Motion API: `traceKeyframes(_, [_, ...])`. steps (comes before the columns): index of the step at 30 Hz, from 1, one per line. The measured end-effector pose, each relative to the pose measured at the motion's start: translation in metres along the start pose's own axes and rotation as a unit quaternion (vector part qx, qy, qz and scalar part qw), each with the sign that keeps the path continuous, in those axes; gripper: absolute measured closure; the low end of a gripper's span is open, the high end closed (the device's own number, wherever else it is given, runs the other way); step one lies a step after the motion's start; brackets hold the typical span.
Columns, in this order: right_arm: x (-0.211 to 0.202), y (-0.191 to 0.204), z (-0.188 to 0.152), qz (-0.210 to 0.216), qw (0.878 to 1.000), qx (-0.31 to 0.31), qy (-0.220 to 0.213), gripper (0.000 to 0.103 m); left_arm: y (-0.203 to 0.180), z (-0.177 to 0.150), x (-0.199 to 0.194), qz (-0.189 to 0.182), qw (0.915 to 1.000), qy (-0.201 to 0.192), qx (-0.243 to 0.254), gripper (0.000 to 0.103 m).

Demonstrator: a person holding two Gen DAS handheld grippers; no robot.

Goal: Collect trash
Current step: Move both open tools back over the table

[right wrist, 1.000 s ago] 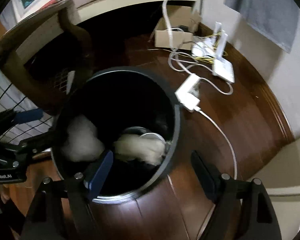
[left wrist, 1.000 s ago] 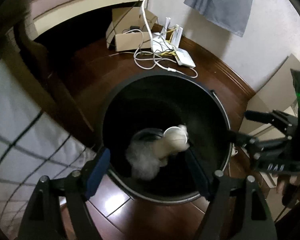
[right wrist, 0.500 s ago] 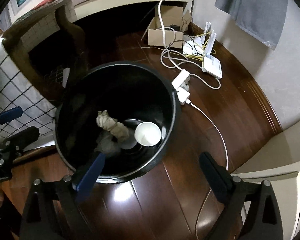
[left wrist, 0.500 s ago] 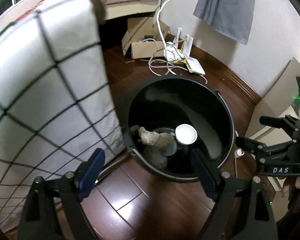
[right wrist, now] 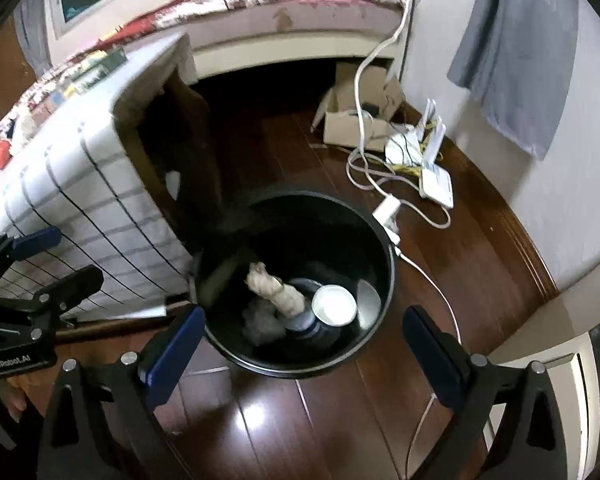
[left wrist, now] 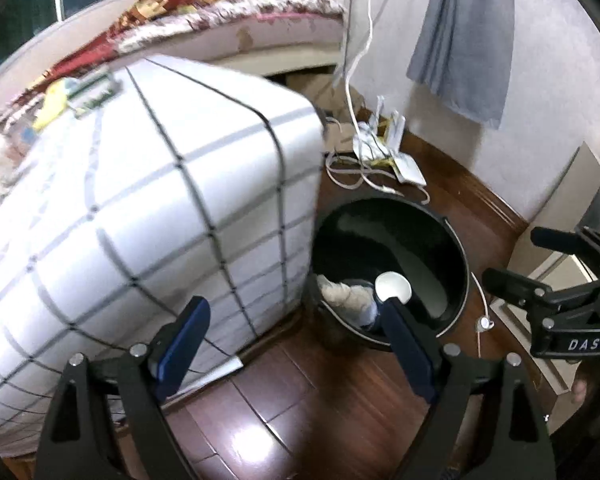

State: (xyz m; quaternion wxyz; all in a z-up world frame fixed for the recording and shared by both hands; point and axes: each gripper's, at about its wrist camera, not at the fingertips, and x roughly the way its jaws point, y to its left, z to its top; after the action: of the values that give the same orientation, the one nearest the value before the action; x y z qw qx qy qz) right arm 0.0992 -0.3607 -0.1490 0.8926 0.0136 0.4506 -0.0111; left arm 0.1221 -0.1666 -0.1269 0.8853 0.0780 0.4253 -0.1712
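Both the left gripper [left wrist: 296,344] and right gripper [right wrist: 300,348] are held wide open and empty, the right's jaws having just been opening; the crumpled paper [right wrist: 278,294] and white cup [right wrist: 334,305] are seen ahead and below, inside the black bin [right wrist: 386,240].

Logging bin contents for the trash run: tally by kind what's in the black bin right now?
Paper cup: 1
Crumpled beige paper wad: 1
Grey fluffy clump: 1
Total: 3 visible in the black bin; a round bluish item under the wad is too hidden to identify.

The room was dim; glare shone on the floor [right wrist: 256,412], the checked cloth [left wrist: 148,216] was blurred, edges bent.
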Motion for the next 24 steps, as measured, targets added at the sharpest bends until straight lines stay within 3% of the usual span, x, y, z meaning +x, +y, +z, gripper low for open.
traceKeyframes(10, [-0.037,0.046,0.022,0.037,0.997,-0.015,-0.062,0.002,0.038,0.006,-0.05,0.016,0.9983,-0.051,-0.025,0.015])
traceKeyframes(19, [-0.058,0.101,0.052,0.076,0.989,-0.044,-0.121,0.001,0.101,0.005,-0.087,0.068,0.9916,-0.089,-0.065,0.015])
traceKeyframes(24, [-0.067,0.143,0.078,0.102,0.98,-0.064,-0.157,0.001,0.154,-0.002,-0.102,0.11,0.9847,-0.097,-0.094,0.015])
